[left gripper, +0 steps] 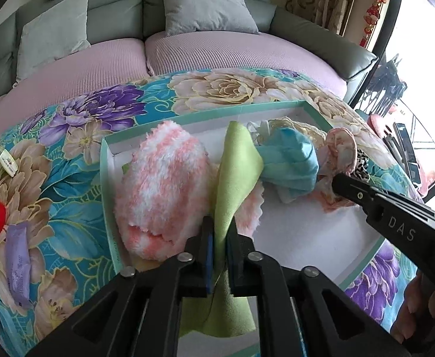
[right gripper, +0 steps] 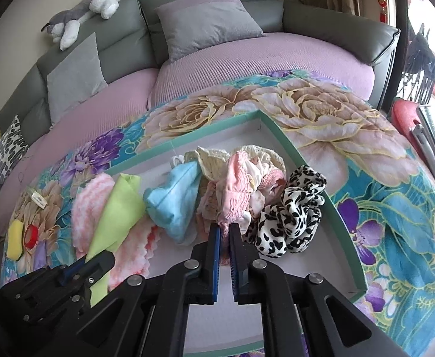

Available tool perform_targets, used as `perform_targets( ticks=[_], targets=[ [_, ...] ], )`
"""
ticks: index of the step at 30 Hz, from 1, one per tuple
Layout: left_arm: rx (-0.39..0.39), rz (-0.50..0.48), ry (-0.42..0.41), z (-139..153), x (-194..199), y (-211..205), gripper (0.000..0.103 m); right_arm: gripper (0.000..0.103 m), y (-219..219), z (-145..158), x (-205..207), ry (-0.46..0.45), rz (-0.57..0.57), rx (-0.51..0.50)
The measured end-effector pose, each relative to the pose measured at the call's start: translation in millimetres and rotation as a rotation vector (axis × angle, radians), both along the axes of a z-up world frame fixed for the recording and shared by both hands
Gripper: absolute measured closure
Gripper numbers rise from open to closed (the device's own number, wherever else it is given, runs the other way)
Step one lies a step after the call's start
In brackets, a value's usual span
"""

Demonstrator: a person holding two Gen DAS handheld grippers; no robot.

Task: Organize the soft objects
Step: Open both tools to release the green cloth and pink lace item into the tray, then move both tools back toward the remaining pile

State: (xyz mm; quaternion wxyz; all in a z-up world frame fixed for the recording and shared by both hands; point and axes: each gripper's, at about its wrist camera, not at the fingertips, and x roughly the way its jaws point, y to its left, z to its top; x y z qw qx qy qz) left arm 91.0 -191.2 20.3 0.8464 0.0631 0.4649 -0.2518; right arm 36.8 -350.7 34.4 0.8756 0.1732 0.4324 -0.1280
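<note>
A green cloth (left gripper: pixel 235 175) is pinched by the left gripper (left gripper: pixel 221 226) above the box (left gripper: pixel 105 178) — pink fabric (right gripper: pixel 232 196) is pinched by the right gripper (right gripper: pixel 224 232).

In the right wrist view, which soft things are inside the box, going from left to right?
Fluffy pink-and-white cloth → green cloth, held by the left gripper → light blue cloth → pink lace cloth, pinched by the right gripper → leopard-print scrunchie, all in the teal-rimmed box.
</note>
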Motion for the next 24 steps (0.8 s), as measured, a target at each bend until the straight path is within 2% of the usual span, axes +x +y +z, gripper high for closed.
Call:
perform_targets(
  ticks=[1, 2, 3, 5, 7, 9, 11, 14, 18, 24],
  targets=[
    [0.001, 0.005, -0.003, 1.3, -0.3, 1.3, 0.076, 0.087, -0.6, 1.0, 0.3, 0.001, -0.001, 0.002],
    [0.002, 0.011, -0.005, 3.8, -0.9, 3.1, 0.07, 0.085, -1.5, 1.9, -0.4, -0.001, -0.006, 0.007],
    [0.001, 0.012, -0.009, 6.0, -1.6, 4.5, 0.066, 0.085, -2.4, 2.7, -1.0, -0.003, -0.012, 0.011],
    [-0.001, 0.015, -0.025, 12.4, -3.2, 7.7, 0.064, 0.085, -3.3, 5.8, -2.6, -0.013, -0.018, 0.015],
    [-0.002, 0.021, -0.039, 19.2, -4.2, 11.9, 0.056, 0.083, -3.1, 10.6, -4.1, -0.025, -0.023, 0.009],
    [-0.005, 0.03, -0.054, 25.6, -5.1, 17.3, 0.051, 0.072, -2.3, 15.6, -5.9, -0.038, -0.026, 0.002],
    [-0.007, 0.048, -0.07, 31.5, -4.2, 23.7, 0.049, 0.053, -2.1, 20.5, -8.1, -0.056, -0.033, -0.002],
    [-0.011, 0.102, -0.094, 39.2, -0.3, 39.8, 0.045, 0.052, -1.7, 30.0, -12.2, -0.095, -0.036, -0.003],
    [0.002, 0.23, -0.111, 42.7, 10.4, 71.8, 0.039, 0.052, 2.5, 36.4, -12.9, -0.117, -0.031, -0.028],
    [0.001, 0.421, -0.061, 30.8, 27.4, 125.5, 0.037, 0.052, 8.2, 38.2, -11.1, -0.128, -0.016, -0.036]
  ],
)
